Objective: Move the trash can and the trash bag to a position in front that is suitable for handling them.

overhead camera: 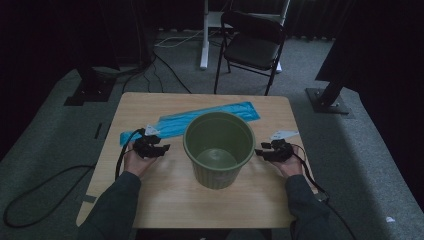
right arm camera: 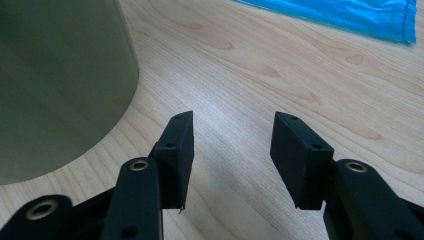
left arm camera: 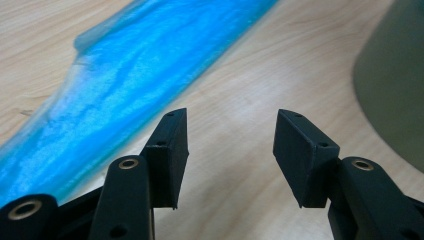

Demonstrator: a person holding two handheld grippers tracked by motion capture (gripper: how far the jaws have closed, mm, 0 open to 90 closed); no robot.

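Note:
An olive-green ribbed bin [overhead camera: 219, 148] stands upright in the middle of the wooden table [overhead camera: 165, 197], with nothing inside it. A flat blue plastic bag [overhead camera: 200, 119] lies behind it, running from the left edge toward the back right. My left gripper [overhead camera: 161, 148] rests low on the table to the bin's left, open, with bare wood between its jaws; the blue bag [left arm camera: 130, 85] lies just ahead of it and the bin [left arm camera: 395, 85] is off to its right. On the bin's right side, my right gripper [overhead camera: 260, 151] is open too, close to the bin wall [right arm camera: 55, 85].
A black folding chair [overhead camera: 252, 45] stands on the carpet behind the table. Dark stand bases [overhead camera: 330, 100] sit at both back corners, and cables [overhead camera: 35, 195] trail across the floor at left. The blue bag's end [right arm camera: 360, 15] lies ahead of the right gripper.

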